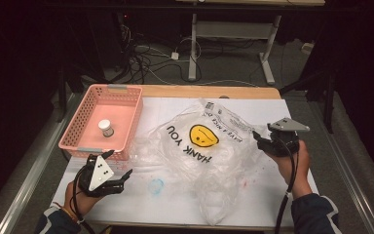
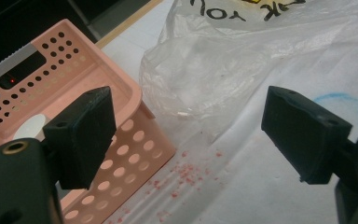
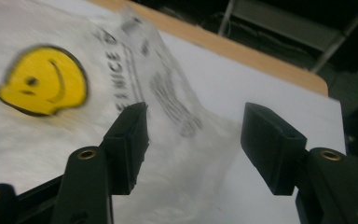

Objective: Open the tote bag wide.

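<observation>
Risks first, biggest item down.

Worktop (image 1: 272, 195) is covered with a white sheet; a crumpled clear plastic bag (image 1: 209, 146) with a yellow smiley and "THANK YOU" print sprawls across its middle, its left edge near the basket and its right edge just beside the right tool. The film is thin and slack, so my guess is any pinch takes one layer only and the bag slides or balloons instead of lifting cleanly. The hem trailing toward the near edge could drag off the worktop if pulled that way.

Pink perforated basket (image 1: 104, 122) sits at the left rear, right at the sheet's edge. A bag swept leftward could snag its rim or shove it off.

Right tool (image 1: 263, 142) is released, jaws apart with nothing between them, hovering at the bag's right edge (right gripper view is motion-blurred, so a re-grip from here may miss the hem).

Left tool (image 1: 119, 168) is also released, jaws wide and empty, parked just in front of the basket's near corner. Likely collision point if it moves forward without lifting.

Small white-capped jar (image 1: 106, 127) stands upright in the basket; a knock to the basket probably tips it.

Red crumbs (image 2: 186, 172) lie scattered on the sheet by the basket, plus a blue scribble (image 1: 156, 185); the bag could smear through them.

Counts: one worktop, one bag, one basket, two tools, one jar.
</observation>
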`<state>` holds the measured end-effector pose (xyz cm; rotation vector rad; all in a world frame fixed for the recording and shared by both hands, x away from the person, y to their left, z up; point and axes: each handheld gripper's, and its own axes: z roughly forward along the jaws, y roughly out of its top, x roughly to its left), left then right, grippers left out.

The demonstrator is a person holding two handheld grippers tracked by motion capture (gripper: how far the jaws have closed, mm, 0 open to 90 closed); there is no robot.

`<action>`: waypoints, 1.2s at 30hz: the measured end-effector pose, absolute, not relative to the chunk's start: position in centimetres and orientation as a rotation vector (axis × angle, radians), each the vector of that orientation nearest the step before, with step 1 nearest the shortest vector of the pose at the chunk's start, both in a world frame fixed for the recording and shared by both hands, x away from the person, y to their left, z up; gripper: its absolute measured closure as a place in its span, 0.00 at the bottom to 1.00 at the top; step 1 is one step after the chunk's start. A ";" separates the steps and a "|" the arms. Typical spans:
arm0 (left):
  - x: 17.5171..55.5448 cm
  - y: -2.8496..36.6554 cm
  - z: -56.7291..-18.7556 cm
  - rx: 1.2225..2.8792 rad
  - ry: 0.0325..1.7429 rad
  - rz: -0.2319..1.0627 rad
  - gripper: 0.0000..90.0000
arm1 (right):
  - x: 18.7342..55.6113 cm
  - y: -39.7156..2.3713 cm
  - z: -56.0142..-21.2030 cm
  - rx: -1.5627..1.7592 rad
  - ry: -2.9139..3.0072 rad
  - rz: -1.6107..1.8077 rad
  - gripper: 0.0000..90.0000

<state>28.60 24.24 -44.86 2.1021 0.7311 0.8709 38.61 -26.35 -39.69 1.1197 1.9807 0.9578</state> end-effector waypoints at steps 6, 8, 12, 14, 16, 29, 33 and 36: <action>28.5 24.2 -44.8 2.101 0.725 0.876 0.19 | 36.5 -20.7 -38.5 0.861 2.152 1.099 0.45; 28.5 24.2 -44.9 2.103 0.726 0.876 0.19 | 35.9 -18.4 -38.7 0.796 2.222 1.132 0.45; 28.6 24.2 -45.0 2.113 0.724 0.874 0.19 | 35.0 -13.9 -39.4 0.654 2.361 1.142 0.46; 28.6 24.2 -45.0 2.114 0.725 0.869 0.19 | 34.9 -12.0 -40.0 0.594 2.430 1.127 0.52; 28.6 24.1 -45.1 2.120 0.722 0.867 0.19 | 35.2 -10.3 -40.6 0.528 2.521 1.072 0.66; 28.5 24.2 -45.3 2.127 0.707 0.873 0.19 | 37.2 -6.1 -45.6 0.479 2.716 0.844 0.56; 28.5 24.1 -45.4 2.131 0.709 0.875 0.19 | 37.4 -6.0 -46.5 0.467 2.722 0.811 0.77; 28.5 24.1 -45.4 2.136 0.705 0.873 0.19 | 37.3 -6.0 -46.6 0.473 2.734 0.803 0.92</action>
